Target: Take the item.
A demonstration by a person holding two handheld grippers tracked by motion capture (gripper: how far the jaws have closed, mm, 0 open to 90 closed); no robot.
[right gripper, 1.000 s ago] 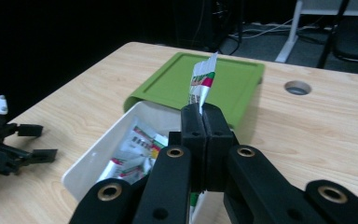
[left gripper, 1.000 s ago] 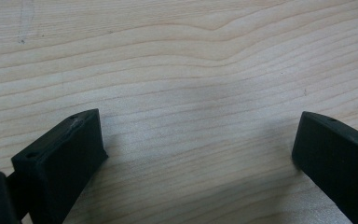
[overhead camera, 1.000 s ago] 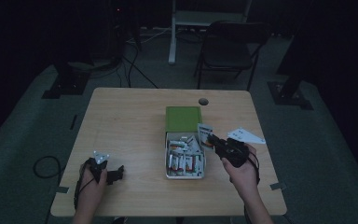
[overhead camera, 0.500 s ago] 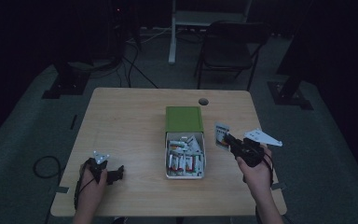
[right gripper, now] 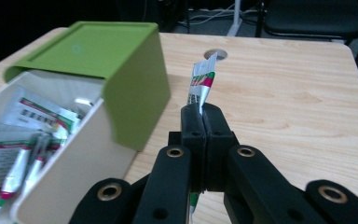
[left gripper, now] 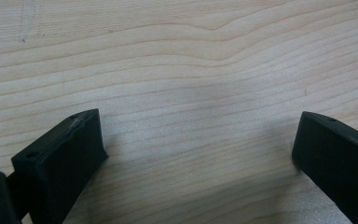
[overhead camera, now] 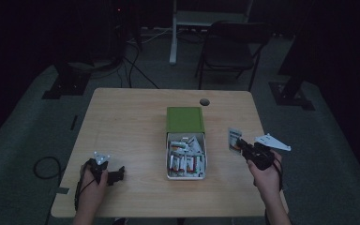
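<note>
A white box (overhead camera: 185, 175) with a green lid (overhead camera: 184, 120) slid toward the far end sits mid-table, holding several white sachets with red and green print (overhead camera: 183, 157). My right gripper (overhead camera: 242, 144) is to the right of the box, shut on one such sachet (overhead camera: 235, 139), which stands upright between the closed jaws (right gripper: 201, 81). In the right gripper view the box (right gripper: 70, 154) and lid (right gripper: 98, 51) lie to the left. My left gripper (overhead camera: 117, 174) rests low over the table's near left part, its jaws wide open over bare wood (left gripper: 196, 130) with nothing between them.
The wooden table (overhead camera: 131, 122) has a round cable hole (overhead camera: 204, 101) near its far edge. A dark chair (overhead camera: 234, 44) and stand legs sit on the floor beyond the table. A cable (overhead camera: 42, 166) loops off the left edge.
My right gripper has moved right and a little toward the near edge, away from the box, carrying the sachet. The left gripper has stayed put.
</note>
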